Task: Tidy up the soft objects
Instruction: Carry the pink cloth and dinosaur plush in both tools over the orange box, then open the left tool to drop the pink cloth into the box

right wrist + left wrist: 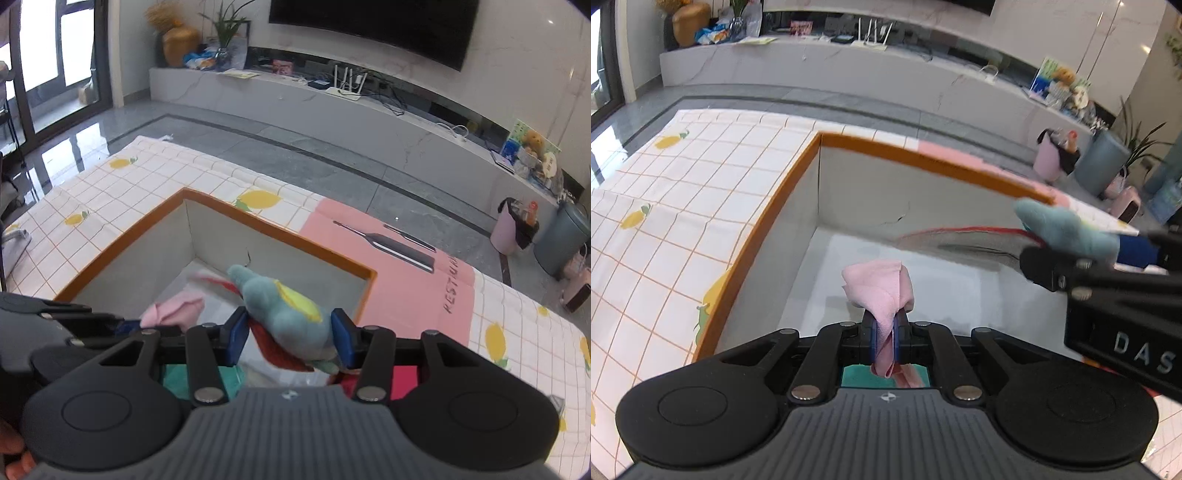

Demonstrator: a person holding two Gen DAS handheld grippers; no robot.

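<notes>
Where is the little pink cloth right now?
The pink cloth is pinched in the left gripper, held over the open orange-rimmed box.
</notes>
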